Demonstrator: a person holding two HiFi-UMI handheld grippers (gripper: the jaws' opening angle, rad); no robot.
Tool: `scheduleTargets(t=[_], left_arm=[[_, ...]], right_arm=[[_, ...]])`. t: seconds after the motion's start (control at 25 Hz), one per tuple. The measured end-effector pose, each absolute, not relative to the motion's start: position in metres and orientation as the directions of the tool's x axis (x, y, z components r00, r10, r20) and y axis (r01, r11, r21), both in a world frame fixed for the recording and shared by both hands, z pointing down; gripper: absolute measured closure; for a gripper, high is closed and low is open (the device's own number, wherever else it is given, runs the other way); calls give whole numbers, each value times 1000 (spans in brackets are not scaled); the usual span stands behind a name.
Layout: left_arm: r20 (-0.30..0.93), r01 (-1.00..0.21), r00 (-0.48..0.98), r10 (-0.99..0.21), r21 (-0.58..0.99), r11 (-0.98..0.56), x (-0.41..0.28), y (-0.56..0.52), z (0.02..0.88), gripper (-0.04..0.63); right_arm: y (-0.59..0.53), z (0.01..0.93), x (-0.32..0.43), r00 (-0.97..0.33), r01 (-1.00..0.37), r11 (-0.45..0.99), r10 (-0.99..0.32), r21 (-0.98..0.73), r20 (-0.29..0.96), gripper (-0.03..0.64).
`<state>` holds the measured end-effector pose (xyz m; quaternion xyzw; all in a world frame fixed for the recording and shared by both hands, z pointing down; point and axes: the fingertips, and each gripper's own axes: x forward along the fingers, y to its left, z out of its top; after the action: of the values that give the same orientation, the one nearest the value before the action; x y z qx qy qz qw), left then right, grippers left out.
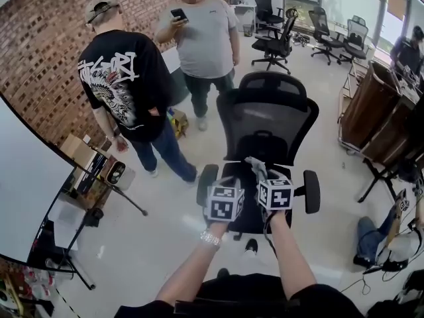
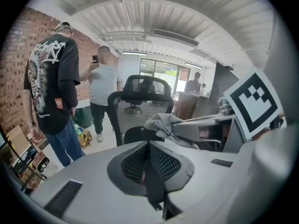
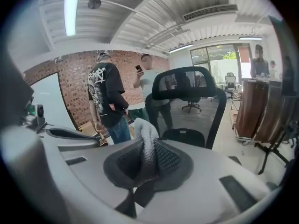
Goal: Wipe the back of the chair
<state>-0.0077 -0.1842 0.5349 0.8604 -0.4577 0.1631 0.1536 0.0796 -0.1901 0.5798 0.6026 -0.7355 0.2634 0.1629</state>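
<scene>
**Cloth ready, chair back not yet touched**

We pinch the cloth (image 3: 145,139) in the right gripper (image 3: 147,161) w/ its free end sticking out front, prob. so it meets the mesh first. The left gripper (image 2: 149,167) is closed on nothing, just beside, spare. The chair (image 1: 268,121) stands ahead, seat twd us, backrest beyond, apart from both.

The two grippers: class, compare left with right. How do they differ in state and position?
The right gripper is shut on a grey cloth; the left gripper is shut on nothing. In the head view the right gripper reaches slightly farther toward the chair than the left gripper. Both point at the chair's backrest.
</scene>
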Motion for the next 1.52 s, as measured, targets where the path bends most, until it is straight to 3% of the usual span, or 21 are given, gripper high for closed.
scheduleTargets(t=[0.52, 1.52], left_arm=[[417, -785, 599, -684, 140, -603, -10, -75, 526, 580], [374, -815, 560, -739, 89, -573, 6, -75, 488, 580]], right_arm=[[-57, 541, 53, -157, -982, 77, -834, -170, 529, 574], [-54, 499, 65, -243, -965, 167, -854, -200, 460, 574]])
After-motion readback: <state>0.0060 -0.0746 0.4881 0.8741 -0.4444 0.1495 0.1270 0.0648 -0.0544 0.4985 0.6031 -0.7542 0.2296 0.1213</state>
